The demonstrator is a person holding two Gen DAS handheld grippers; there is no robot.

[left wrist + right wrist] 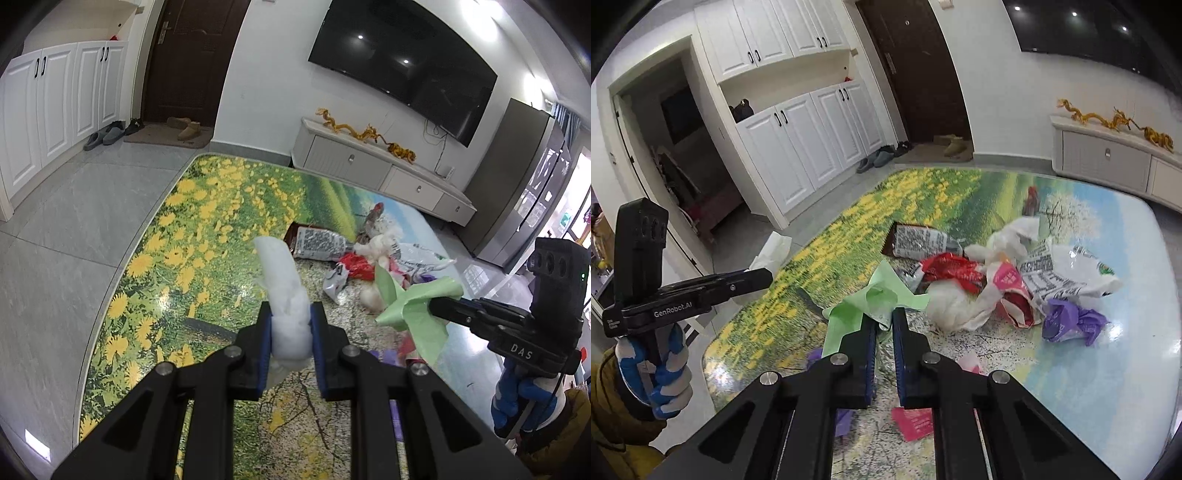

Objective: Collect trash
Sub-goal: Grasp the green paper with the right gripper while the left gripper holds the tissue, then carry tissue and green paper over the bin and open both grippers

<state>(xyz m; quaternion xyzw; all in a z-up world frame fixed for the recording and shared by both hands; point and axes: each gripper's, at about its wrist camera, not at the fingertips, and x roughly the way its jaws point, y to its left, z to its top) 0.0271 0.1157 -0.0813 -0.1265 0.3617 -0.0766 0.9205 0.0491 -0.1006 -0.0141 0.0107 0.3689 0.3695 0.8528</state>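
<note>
Left wrist view: the left gripper (290,332) is pinching a white tissue (284,295) above the table (155,229); the right gripper (884,325) is clamping a green bag (864,306). The trash pile (997,280) is lying far right. Ideally, the bag's mouth is spread before the tissue drops.

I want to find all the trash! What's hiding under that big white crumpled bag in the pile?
The white bag lies on the flowery table, with a red wrapper tucked against its top edge. Whether any trash hides beneath it cannot be seen; the bag covers that spot.
</note>
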